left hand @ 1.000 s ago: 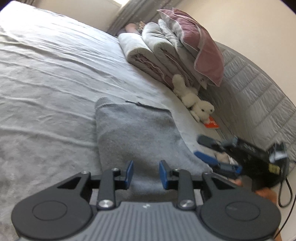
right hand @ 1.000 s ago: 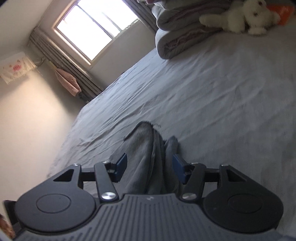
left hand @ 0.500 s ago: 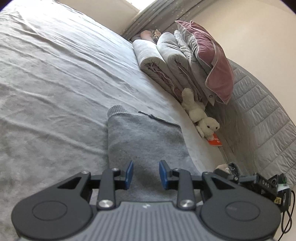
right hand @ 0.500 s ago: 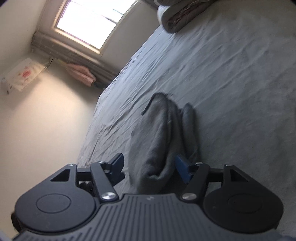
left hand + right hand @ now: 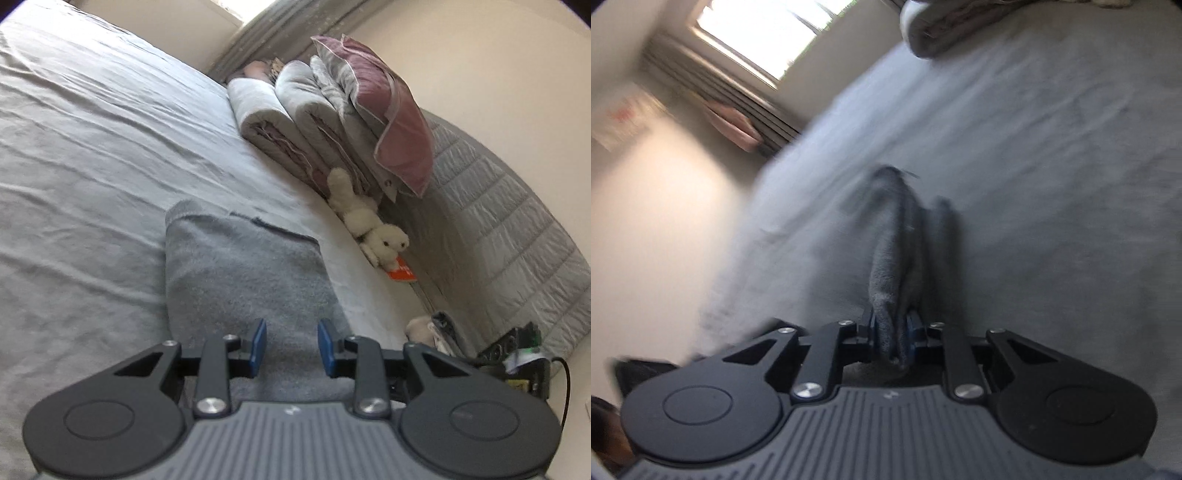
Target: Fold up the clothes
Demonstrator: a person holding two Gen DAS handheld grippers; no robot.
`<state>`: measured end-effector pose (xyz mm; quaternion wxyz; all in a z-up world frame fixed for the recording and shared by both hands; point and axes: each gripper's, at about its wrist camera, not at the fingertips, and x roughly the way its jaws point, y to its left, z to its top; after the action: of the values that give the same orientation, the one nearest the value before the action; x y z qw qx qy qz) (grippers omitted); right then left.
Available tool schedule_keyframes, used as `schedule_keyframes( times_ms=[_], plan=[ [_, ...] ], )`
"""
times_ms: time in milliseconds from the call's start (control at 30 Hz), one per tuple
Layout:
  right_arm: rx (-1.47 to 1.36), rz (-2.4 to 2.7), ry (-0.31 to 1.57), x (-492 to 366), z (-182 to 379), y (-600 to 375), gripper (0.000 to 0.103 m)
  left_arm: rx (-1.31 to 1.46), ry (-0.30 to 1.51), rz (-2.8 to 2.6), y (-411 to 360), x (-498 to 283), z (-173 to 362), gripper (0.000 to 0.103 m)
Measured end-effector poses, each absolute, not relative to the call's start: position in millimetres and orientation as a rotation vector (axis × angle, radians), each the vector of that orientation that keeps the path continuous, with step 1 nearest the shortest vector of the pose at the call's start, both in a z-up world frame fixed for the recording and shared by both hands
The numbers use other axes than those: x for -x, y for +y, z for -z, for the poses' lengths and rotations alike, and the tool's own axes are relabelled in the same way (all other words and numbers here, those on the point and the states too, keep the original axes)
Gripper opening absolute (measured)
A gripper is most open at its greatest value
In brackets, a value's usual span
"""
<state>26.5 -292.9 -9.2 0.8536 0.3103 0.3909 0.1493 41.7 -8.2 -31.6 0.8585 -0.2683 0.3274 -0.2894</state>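
Note:
A grey knitted garment (image 5: 240, 273) lies folded flat on the grey bed sheet (image 5: 81, 155). My left gripper (image 5: 291, 347) is open, its blue pads just above the garment's near end, with cloth showing between them. In the right wrist view my right gripper (image 5: 892, 334) is shut on the near edge of the grey garment (image 5: 897, 236), which runs away from it in a narrow raised fold over the sheet (image 5: 1052, 184). That view is blurred.
Folded quilts (image 5: 295, 122) and a maroon pillow (image 5: 391, 118) are stacked against the padded headboard (image 5: 498, 229). A white plush toy (image 5: 369, 225) and an orange card (image 5: 400, 273) lie beside them. Dark electronics with a cable (image 5: 517, 354) sit at the right. A window (image 5: 768, 33) is on the far wall.
My right gripper has closed on the garment's near edge and is moving, blurring its view. The left gripper stays open over the garment; the other gripper has left its view.

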Motion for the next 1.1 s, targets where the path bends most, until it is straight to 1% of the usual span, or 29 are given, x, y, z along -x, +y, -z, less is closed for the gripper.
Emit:
schedule_keyframes(
  times_ms=[67,100,133,167,267,433,533,733,900,1100],
  plan=[
    [-0.596,-0.309,0.826,-24.4,10.3,-288.8,0.021,0.527,0.679,0.605,-13.5,-40.6,30.1,0.03],
    [-0.578,-0.316,0.819,-22.7,8.2,-287.4,0.025,0.509,0.669,0.603,-15.5,-39.9,28.3,0.031],
    [-0.567,-0.32,0.812,-21.5,5.8,-286.7,0.034,0.491,0.659,0.601,-17.4,-39.3,26.4,0.033],
    [-0.553,-0.314,0.802,-20.0,3.2,-286.9,0.038,0.477,0.648,0.598,-18.6,-38.3,24.7,0.034],
    [-0.518,-0.279,0.754,-16.1,-3.2,-288.7,0.038,0.447,0.616,0.579,-20.7,-37.6,20.9,0.035],
    [-0.404,-0.186,0.558,-9.7,-15.6,-276.2,0.038,0.383,0.608,0.554,-29.3,-35.8,26.1,0.035],
    [-0.378,-0.199,0.494,-14.4,-13.4,-265.4,0.038,0.301,0.602,0.561,-39.3,-31.7,28.9,0.036],
    [-0.332,-0.22,0.504,-42.2,4.4,-241.5,0.038,0.2,0.59,0.585,-49.3,-24.2,36.0,0.037],
    [-0.27,-0.18,0.569,-60.8,20.9,-233.7,0.038,0.202,0.595,0.62,-45.1,-26.0,40.3,0.037],
    [-0.314,-0.195,0.569,-67.4,23.2,-241.2,0.037,0.231,0.61,0.642,-40.6,-29.0,41.1,0.038]
  ],
)
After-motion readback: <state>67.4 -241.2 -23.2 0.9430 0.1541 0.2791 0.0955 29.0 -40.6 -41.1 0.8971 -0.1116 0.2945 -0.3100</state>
